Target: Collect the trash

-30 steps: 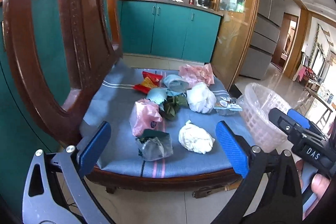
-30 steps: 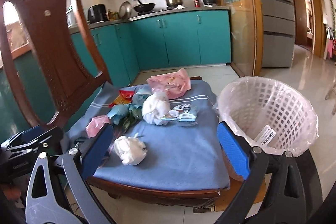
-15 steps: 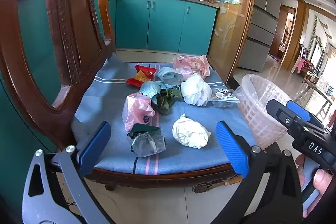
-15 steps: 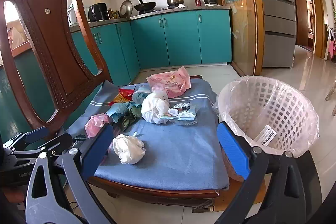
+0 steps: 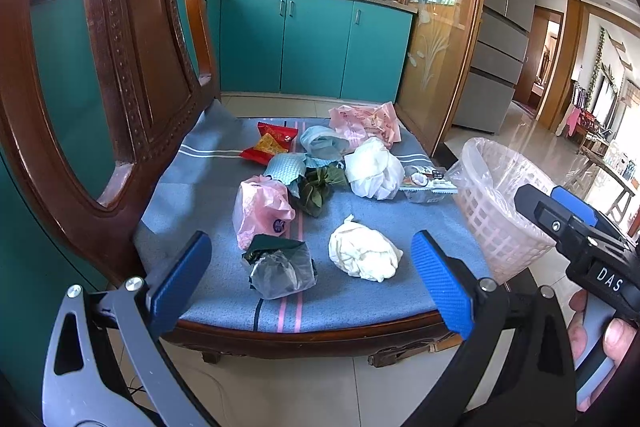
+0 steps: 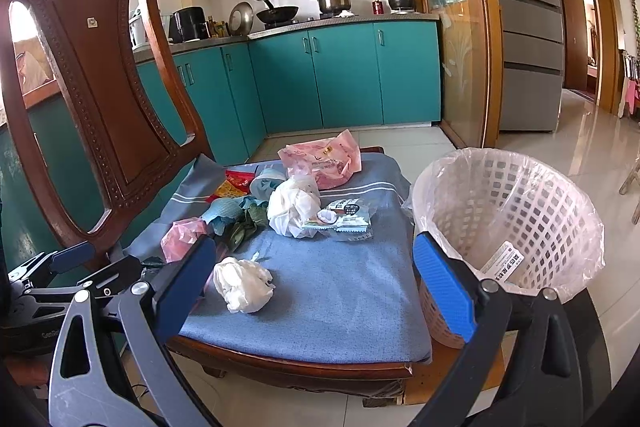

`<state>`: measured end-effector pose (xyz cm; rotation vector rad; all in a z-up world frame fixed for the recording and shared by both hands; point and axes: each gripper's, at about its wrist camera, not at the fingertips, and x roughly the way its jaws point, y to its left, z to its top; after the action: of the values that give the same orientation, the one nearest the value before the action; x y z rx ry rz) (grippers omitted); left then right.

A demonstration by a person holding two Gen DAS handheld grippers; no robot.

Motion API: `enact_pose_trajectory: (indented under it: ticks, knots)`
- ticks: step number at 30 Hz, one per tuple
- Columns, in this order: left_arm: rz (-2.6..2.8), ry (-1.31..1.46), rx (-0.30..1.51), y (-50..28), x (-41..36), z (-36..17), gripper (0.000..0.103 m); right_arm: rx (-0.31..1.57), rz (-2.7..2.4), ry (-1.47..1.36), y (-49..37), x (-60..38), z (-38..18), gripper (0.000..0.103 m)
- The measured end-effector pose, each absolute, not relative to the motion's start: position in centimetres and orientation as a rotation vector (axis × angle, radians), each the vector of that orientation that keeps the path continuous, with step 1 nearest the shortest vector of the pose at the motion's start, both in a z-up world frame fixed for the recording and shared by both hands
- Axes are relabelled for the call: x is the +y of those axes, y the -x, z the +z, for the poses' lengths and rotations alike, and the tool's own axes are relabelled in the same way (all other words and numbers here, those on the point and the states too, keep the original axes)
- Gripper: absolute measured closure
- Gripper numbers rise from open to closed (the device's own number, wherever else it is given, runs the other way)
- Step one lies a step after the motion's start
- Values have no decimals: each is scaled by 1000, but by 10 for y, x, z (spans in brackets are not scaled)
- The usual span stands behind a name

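Observation:
Several pieces of trash lie on the blue cushion (image 5: pixel 208 187) of a wooden chair: a white crumpled wad (image 5: pixel 362 253) (image 6: pixel 242 283), a grey-green bag (image 5: pixel 280 265), a pink bag (image 5: pixel 258 209), a white bag (image 5: pixel 374 169) (image 6: pixel 290 207), a red wrapper (image 5: pixel 270 145) and a snack packet (image 6: pixel 348 219). A lined white basket (image 6: pixel 508 223) (image 5: pixel 494 207) stands to the right of the seat. My left gripper (image 5: pixel 310 283) is open and empty in front of the seat. My right gripper (image 6: pixel 312 287) is open and empty, near the white wad.
The chair's tall wooden back (image 5: pixel 132 47) (image 6: pixel 92 87) rises at the left. Teal kitchen cabinets (image 6: pixel 340 75) and a glass door (image 5: pixel 440 27) stand behind. Tiled floor (image 6: pixel 580 147) lies around the chair. The right gripper's body (image 5: pixel 580 243) shows at the right of the left wrist view.
Both grippers have shifted slightly and the views have tilted a little. The trash on the cushion has not moved. Both grippers stay open.

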<state>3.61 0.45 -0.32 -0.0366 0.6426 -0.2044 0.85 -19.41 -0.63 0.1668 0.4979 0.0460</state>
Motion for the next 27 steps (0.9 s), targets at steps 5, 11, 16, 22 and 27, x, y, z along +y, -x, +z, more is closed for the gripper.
enact_pose_trajectory:
  ticks: [5,11,16,22,27]
  knots:
    - [-205,36,641,-37,4,-3,3,497,45,-164,-8,-194,-6,6]
    - [-206,33,645,-37,4,-4,3,503,49,-161,-9,-193,-7,6]
    - [-179,9,701,-45,2,-15,3,530,61,-151,-13,-190,-13,6]
    - [-110,38,793,-69,8,-40,3,556,73,-132,-17,-185,-19,6]
    - [-68,63,849,-87,10,-57,3,592,85,-103,-24,-177,-29,6]
